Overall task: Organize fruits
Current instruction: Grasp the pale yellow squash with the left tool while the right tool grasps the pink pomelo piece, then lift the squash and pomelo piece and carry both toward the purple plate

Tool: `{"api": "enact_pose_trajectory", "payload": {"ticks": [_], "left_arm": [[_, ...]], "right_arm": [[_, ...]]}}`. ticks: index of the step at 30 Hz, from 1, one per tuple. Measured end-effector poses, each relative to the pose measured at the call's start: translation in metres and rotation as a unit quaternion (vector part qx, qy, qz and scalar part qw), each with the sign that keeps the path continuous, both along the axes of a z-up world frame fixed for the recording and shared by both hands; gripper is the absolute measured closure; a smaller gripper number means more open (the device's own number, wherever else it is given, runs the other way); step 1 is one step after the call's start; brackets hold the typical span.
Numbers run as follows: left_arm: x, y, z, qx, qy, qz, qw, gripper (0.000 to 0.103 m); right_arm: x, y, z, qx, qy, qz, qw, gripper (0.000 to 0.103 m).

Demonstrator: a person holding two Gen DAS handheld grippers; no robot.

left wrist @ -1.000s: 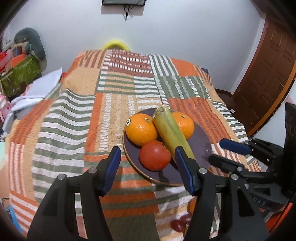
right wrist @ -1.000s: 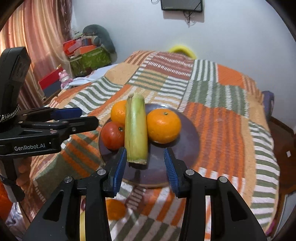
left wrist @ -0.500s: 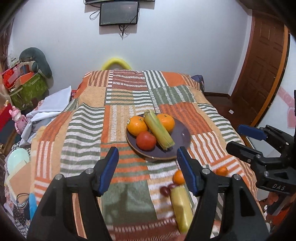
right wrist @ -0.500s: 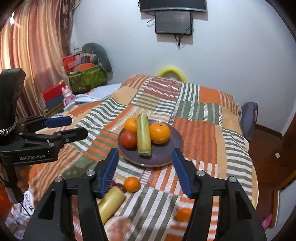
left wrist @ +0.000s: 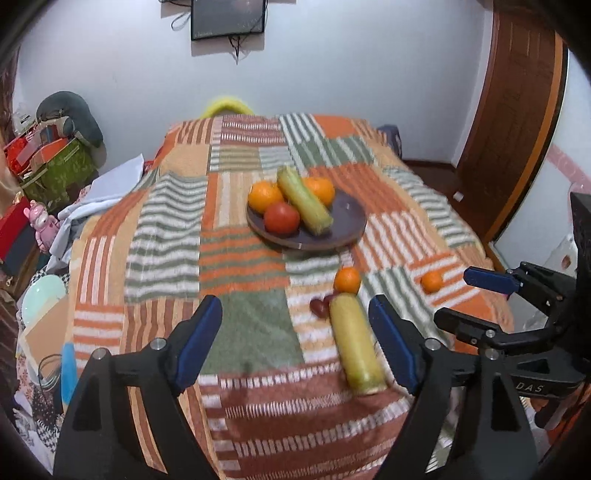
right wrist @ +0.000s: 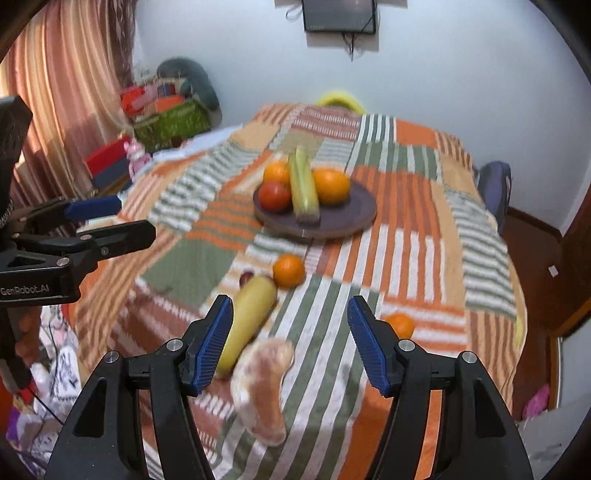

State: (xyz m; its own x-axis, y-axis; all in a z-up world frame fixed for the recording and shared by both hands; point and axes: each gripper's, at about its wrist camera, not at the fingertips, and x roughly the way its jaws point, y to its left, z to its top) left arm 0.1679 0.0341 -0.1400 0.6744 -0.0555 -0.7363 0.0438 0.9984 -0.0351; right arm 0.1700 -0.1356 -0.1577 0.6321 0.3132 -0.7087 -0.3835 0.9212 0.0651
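A dark round plate (left wrist: 347, 225) (right wrist: 354, 216) sits on the striped bedspread and holds two oranges (left wrist: 263, 196), a red tomato (left wrist: 281, 218) (right wrist: 274, 195) and a green corn cob (left wrist: 304, 205) (right wrist: 303, 186). Nearer lie a yellow corn cob (left wrist: 356, 347) (right wrist: 249, 317), a small orange (left wrist: 347, 280) (right wrist: 289, 271), dark red small fruits (left wrist: 319, 306), another small orange (left wrist: 431, 281) (right wrist: 400, 325) and a pale knobbly piece (right wrist: 264, 384). My left gripper (left wrist: 295, 349) is open and empty above the near bed edge. My right gripper (right wrist: 290, 343) is open and empty, over the pale piece.
The bed (left wrist: 166, 229) fills the middle. Boxes, a green basket (left wrist: 55, 173) and a pink toy (left wrist: 40, 225) crowd the left side. A wooden door (left wrist: 517, 122) stands at right. A wall screen (left wrist: 227, 18) hangs above the bed head.
Both grippers have pulled back and up from the plate. The loose fruits near the bed's front edge have come into view. Both stay open.
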Motion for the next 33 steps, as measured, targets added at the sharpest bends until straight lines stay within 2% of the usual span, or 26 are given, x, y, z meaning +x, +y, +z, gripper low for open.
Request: {"api": "enact_pose_trajectory", "payload": {"ticks": [6,11,15,17,18,19,22,28,33], "left_arm": [[-0.003,0.005,-0.031,-0.005,0.034,0.006,0.9994,0.021],[-0.003,0.007,-0.05,-0.012,0.052,0.006,0.9985,0.021],[0.0,0.003,-0.062,-0.015,0.066,-0.004,0.9977,0.026],[0.002,-0.002,-0.067,-0.015,0.071,-0.011,0.9973,0.028],[0.004,-0.004,-0.07,-0.016,0.073,-0.012,0.9971,0.029],[0.006,-0.006,-0.071,-0.019,0.076,-0.014,0.9969,0.031],[0.014,-0.015,-0.077,-0.032,0.088,-0.026,0.9953,0.039],[0.028,-0.037,-0.087,-0.041,0.1,-0.052,0.9928,0.046],[0.042,-0.049,-0.098,-0.037,0.113,-0.066,0.9907,0.058]], "right_arm": [[-0.006,0.009,-0.037,-0.002,0.055,0.01,0.998,0.042],[-0.009,0.018,-0.065,-0.011,0.084,0.019,0.996,0.042],[-0.011,0.016,-0.08,-0.01,0.098,0.02,0.995,0.044],[-0.013,0.012,-0.081,0.003,0.096,0.019,0.995,0.046],[-0.014,0.01,-0.08,0.01,0.095,0.021,0.995,0.056],[-0.014,0.01,-0.08,0.011,0.094,0.022,0.995,0.061],[-0.014,0.006,-0.078,0.001,0.086,0.014,0.996,0.061],[-0.002,-0.011,-0.077,-0.014,0.08,-0.018,0.997,0.061],[0.008,-0.029,-0.08,0.02,0.107,-0.023,0.994,0.061]]}}
